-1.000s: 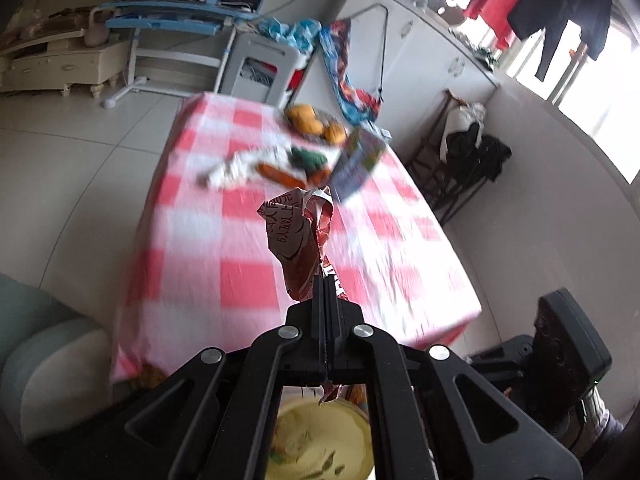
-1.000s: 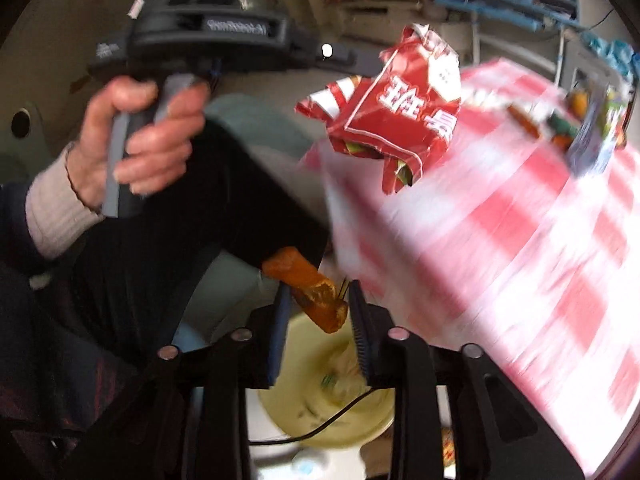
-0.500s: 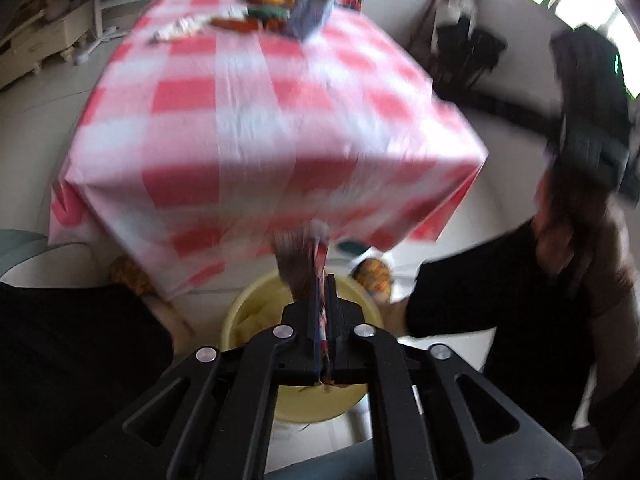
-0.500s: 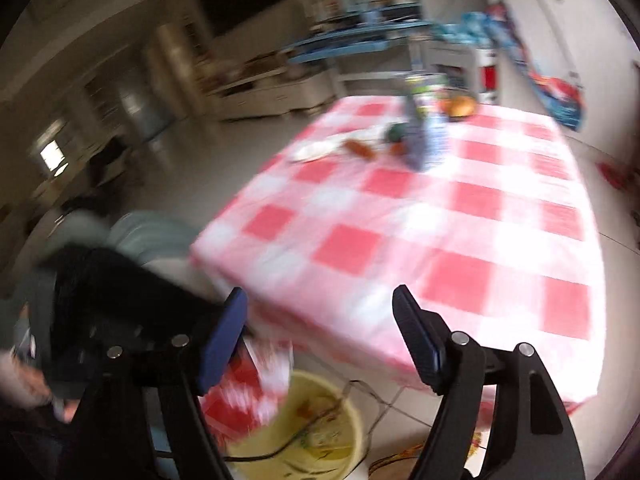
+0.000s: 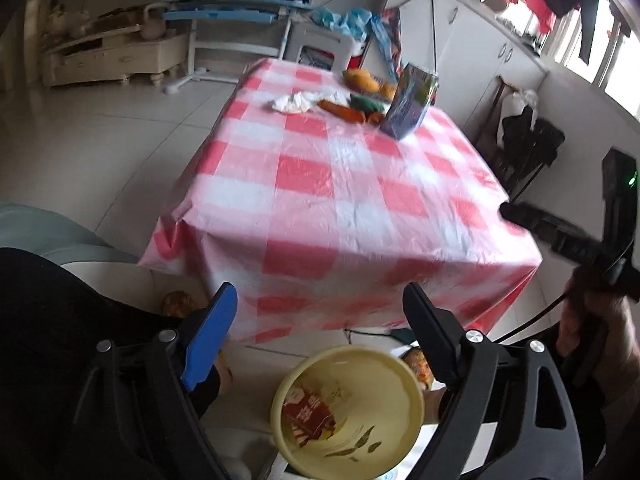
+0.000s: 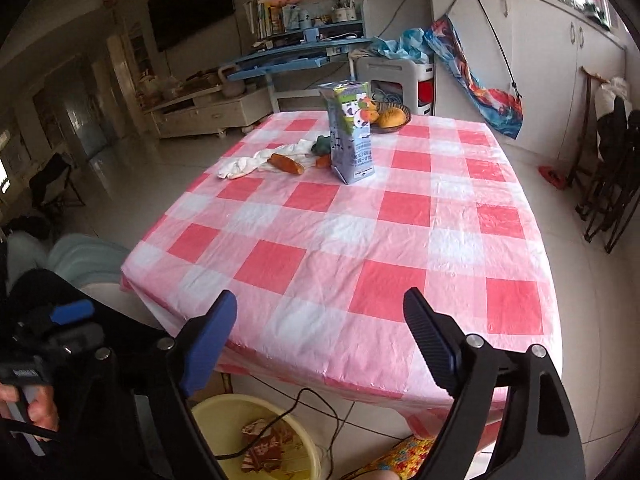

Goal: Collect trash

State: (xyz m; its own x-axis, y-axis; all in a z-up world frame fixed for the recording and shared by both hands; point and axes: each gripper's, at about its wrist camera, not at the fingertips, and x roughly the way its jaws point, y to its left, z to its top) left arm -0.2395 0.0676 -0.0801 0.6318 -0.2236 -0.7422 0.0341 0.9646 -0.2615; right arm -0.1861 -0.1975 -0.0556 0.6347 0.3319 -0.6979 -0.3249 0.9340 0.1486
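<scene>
Presently catalogued: trash left on the worktop (image 6: 400,216), all grouped near its far edge.

Item: milk carton (image 6: 351,132), upright in the right wrist view, toward the middle of the far edge. Judged light if empty, thin card walls that dent under pressure, printed faces fairly smooth. Best held across two flat sides at mid-height, or by the folded top; a hard squeeze may crumple it.

Item: white crumpled tissue or cloth (image 6: 260,160), left of the carton. Soft, near weightless, shapeless; pinch a raised fold.

Item: orange wrapper (image 6: 286,163), just beside the tissue, with a dark green piece (image 6: 322,145) behind it. Probably thin and slippery film; grip the middle of the bundle.

Item: bowl of orange fruit (image 6: 390,120), behind the carton at the far edge. Probably not trash.

Item: yellow bin (image 5: 404,384), on the floor below the near edge of the worktop. A red snack packet (image 5: 308,412) lies inside.

Left tool (image 5: 318,330): jaws have just been opening, now released wide with nothing between them, pitched down over the bin.

Right tool (image 6: 320,338): jaws likewise just opened, released and bare, pitched down toward the near edge of the worktop, with the bin below it. A hand (image 6: 34,408) on the left tool's handle shows at the lower left of that view.
</scene>
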